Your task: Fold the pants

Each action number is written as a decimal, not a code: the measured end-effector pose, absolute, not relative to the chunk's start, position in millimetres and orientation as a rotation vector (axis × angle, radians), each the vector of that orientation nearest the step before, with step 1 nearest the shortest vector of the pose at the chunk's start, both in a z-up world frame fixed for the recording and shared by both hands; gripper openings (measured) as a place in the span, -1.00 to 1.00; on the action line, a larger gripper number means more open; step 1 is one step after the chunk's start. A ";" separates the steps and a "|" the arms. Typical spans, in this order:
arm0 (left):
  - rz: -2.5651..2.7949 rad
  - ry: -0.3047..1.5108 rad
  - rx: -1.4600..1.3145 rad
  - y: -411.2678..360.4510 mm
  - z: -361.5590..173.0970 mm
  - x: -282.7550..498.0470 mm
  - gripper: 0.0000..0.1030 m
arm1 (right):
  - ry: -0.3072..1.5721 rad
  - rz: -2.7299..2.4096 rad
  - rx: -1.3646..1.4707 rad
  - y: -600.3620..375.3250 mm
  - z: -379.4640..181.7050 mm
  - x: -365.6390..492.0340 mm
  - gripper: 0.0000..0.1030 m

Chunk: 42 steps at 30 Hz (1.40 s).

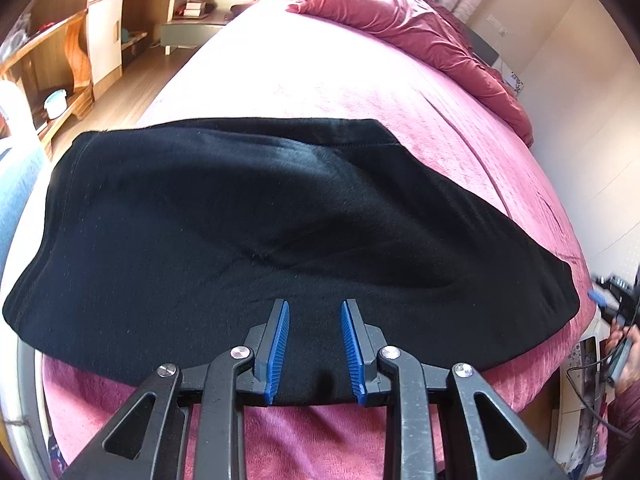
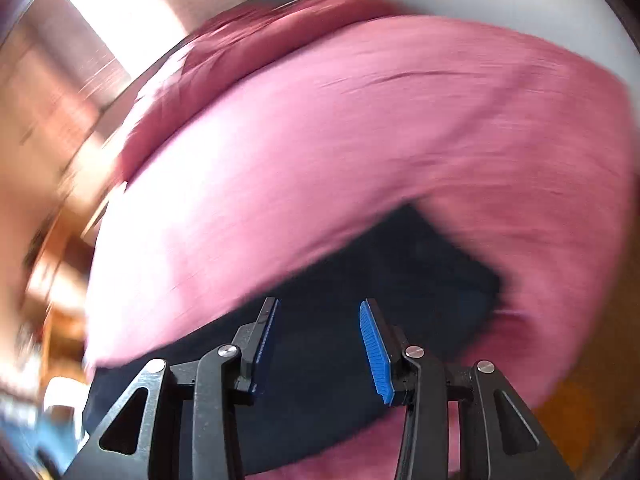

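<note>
The black pants (image 1: 256,224) lie folded in a wide flat stack across the near end of the pink bed (image 1: 320,80). My left gripper (image 1: 314,308) is open and empty, its blue-padded fingers (image 1: 280,344) just above the pants' near edge. In the right wrist view the picture is motion-blurred; my right gripper (image 2: 318,308) is open and empty above the right end of the pants (image 2: 380,280). The right gripper also shows in the left wrist view (image 1: 616,312) at the far right, off the bed's side.
A crumpled dark-red blanket (image 1: 420,28) lies along the bed's far right side by the wall. Wooden shelves and a cabinet (image 1: 100,28) stand to the left across a wood floor. A low bedside unit (image 1: 200,16) stands at the far left of the bed.
</note>
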State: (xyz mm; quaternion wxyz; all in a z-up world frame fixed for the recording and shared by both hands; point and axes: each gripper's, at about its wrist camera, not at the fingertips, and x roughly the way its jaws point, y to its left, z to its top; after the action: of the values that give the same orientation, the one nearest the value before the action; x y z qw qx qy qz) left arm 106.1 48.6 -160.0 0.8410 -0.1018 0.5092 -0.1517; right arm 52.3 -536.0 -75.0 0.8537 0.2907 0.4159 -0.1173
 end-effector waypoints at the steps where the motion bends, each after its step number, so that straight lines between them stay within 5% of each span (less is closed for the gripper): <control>1: -0.324 1.072 -0.214 47.9 -159.9 106.7 -0.47 | 0.910 -0.122 0.575 -504.4 -74.7 77.1 -0.17; 10: -0.323 1.062 -0.223 64.0 -163.3 110.8 -0.47 | 1.128 0.587 0.429 -245.3 -97.6 227.4 -0.17; 18: -0.328 1.040 -0.224 74.0 -164.7 118.1 -0.47 | 1.295 0.657 0.340 -163.8 -142.1 294.0 -0.17; 21: -0.331 1.035 -0.227 80.5 -166.7 120.3 -0.47 | 1.351 0.645 0.293 -145.8 -161.4 308.2 -0.43; 23: -0.332 1.032 -0.227 82.5 -166.8 124.3 -0.47 | 1.361 0.651 0.277 -136.3 -166.5 309.9 -0.81; 28: -0.312 1.034 -0.222 85.9 -171.1 126.7 -0.47 | 1.193 0.610 0.263 -144.3 -138.6 308.3 -0.90; 39: -0.271 1.097 -0.279 94.1 -180.4 130.2 -0.41 | 1.245 0.485 0.243 -141.8 -163.5 311.4 -0.86; 42: -0.238 1.059 -0.390 126.0 -168.8 117.7 -0.38 | 1.223 0.472 0.245 -145.1 -149.9 304.0 -0.54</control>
State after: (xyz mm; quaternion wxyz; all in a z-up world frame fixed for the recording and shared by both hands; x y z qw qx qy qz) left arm 117.7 126.0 -168.8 0.8383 -0.1845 0.5006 -0.1125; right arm 304.0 -145.1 -149.9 0.7859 0.1137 0.5670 0.2190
